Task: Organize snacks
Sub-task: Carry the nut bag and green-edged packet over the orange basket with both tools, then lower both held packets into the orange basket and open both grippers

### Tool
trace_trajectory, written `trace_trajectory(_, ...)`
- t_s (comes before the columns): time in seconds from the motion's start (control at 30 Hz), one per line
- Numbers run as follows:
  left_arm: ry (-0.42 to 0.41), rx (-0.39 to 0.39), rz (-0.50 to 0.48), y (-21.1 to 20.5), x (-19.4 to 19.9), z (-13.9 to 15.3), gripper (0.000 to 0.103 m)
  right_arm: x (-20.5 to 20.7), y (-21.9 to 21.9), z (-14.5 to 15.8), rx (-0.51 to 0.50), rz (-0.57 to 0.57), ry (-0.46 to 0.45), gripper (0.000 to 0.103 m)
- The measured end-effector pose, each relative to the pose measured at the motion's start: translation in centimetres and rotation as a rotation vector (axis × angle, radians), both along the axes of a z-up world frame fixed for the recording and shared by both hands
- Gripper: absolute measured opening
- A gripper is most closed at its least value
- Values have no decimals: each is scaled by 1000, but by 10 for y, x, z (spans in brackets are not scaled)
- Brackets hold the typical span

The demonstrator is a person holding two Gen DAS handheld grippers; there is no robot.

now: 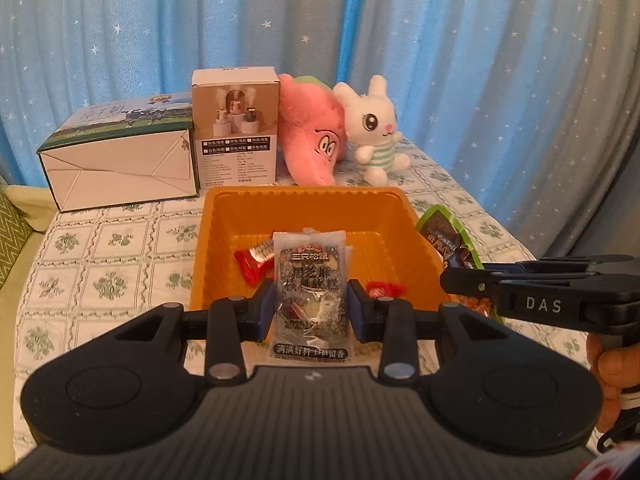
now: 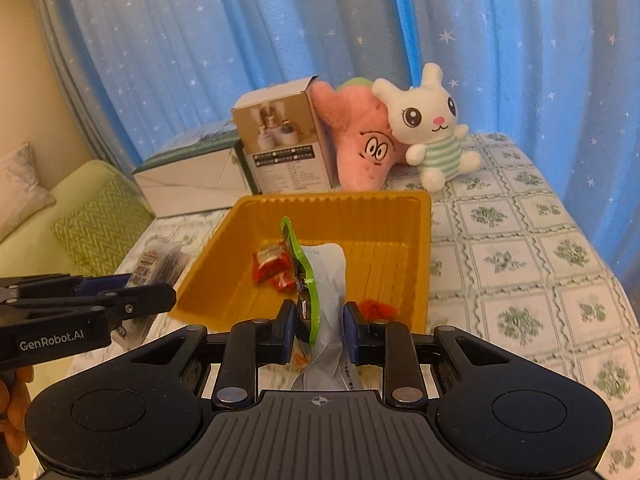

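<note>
An orange tray [image 1: 304, 204] [image 2: 336, 208] stands on the table with red-wrapped candies [image 1: 254, 260] [image 2: 272, 266] lying in it. My left gripper [image 1: 312, 312] is shut on a clear sesame-cake packet [image 1: 310, 276], held upright over the tray's near rim. In the right wrist view that packet [image 2: 160, 264] shows at the left, beside the tray. My right gripper [image 2: 319, 330] is shut on a green-edged silver snack bag [image 2: 320, 280], also at the tray's near rim. From the left wrist view the same bag [image 1: 448, 236] shows to the right of the tray.
Behind the tray stand a flat milk carton box [image 1: 120, 160], a small humidifier box [image 1: 236, 128], a pink star plush [image 1: 316, 136] and a white rabbit plush [image 1: 376, 128]. A floral cloth [image 2: 520, 260] covers the table. Blue star curtains hang behind; a green sofa [image 2: 80, 216] lies left.
</note>
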State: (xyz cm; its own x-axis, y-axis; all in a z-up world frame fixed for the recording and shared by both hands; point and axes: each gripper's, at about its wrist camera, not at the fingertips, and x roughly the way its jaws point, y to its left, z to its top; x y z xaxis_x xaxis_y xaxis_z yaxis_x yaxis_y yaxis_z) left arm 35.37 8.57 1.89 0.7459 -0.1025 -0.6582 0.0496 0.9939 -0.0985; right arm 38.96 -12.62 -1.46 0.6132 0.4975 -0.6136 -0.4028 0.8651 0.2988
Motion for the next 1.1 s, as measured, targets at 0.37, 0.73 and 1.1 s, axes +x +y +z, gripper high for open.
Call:
trace_trajectory(0.37,40,-21,4,16,57,-26,34,59,16,-17,27,-51,52,26)
trace_trajectory(0.73,69,-52,24,20,80,-47,34,80,24,-35,38,-73,90,26)
trace_trajectory(1.1,38,-26,44,27,69,-41,35,83,22,-41,55,-84,111,26)
